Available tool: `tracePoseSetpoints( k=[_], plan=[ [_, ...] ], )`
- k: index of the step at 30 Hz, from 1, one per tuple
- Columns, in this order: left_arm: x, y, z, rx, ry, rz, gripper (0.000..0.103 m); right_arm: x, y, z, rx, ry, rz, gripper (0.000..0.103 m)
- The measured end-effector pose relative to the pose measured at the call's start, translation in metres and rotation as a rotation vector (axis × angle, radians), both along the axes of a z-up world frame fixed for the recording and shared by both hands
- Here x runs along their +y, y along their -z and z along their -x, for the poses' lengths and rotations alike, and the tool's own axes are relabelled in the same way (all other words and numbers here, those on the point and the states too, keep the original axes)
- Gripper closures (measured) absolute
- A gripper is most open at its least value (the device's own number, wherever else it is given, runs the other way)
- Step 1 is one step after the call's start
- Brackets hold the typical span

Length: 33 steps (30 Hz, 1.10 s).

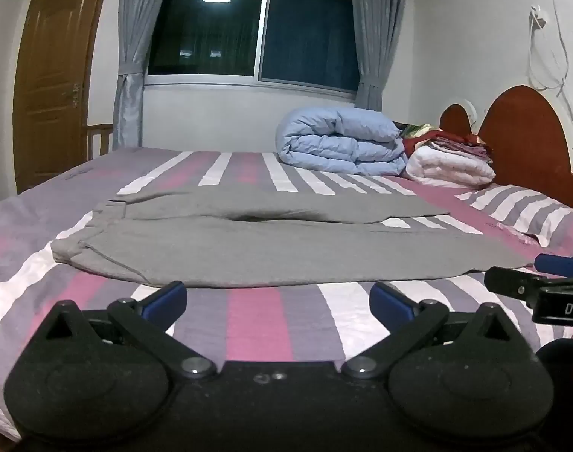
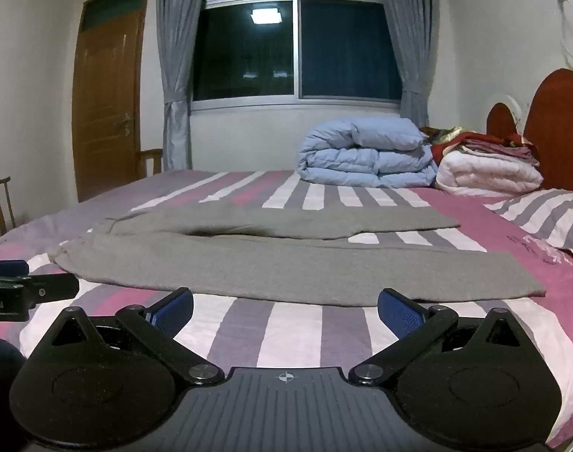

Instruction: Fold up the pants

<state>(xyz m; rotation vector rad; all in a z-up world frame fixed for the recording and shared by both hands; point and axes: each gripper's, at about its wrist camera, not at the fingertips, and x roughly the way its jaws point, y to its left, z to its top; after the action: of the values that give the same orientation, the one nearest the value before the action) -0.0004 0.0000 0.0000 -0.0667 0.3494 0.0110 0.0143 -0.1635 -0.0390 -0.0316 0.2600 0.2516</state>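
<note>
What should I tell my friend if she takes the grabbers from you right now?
Left gripper: open, empty, just short of the pants' near edge.
Right gripper: open, empty, beside it.
Grey pants: spread flat on the striped bed, waistband to the left, both legs running right.
Done: pants laid out; no fold visible yet.
Left: the whole fold. Probably start by laying one leg over the other.

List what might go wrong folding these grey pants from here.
The grey pants lie flat on a striped bedsheet, so the open right gripper may pinch sheet along with the hem. The two legs are splayed apart, so a fold may come out crooked. The left gripper starts off the fabric.
</note>
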Motion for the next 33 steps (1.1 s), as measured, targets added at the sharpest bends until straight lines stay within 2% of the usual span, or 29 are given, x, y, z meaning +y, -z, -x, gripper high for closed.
tracePoseSetpoints(
  k=[3, 33],
  plan=[
    [0.000, 0.000, -0.001, 0.026, -0.003, -0.006, 0.006, 0.001, 0.001, 0.000, 0.001, 0.001, 0.006, 0.000],
    [0.001, 0.004, -0.002, 0.027, -0.007, -0.004, 0.006, 0.003, 0.010, -0.004, 0.005, 0.005, 0.004, 0.000]
  ],
)
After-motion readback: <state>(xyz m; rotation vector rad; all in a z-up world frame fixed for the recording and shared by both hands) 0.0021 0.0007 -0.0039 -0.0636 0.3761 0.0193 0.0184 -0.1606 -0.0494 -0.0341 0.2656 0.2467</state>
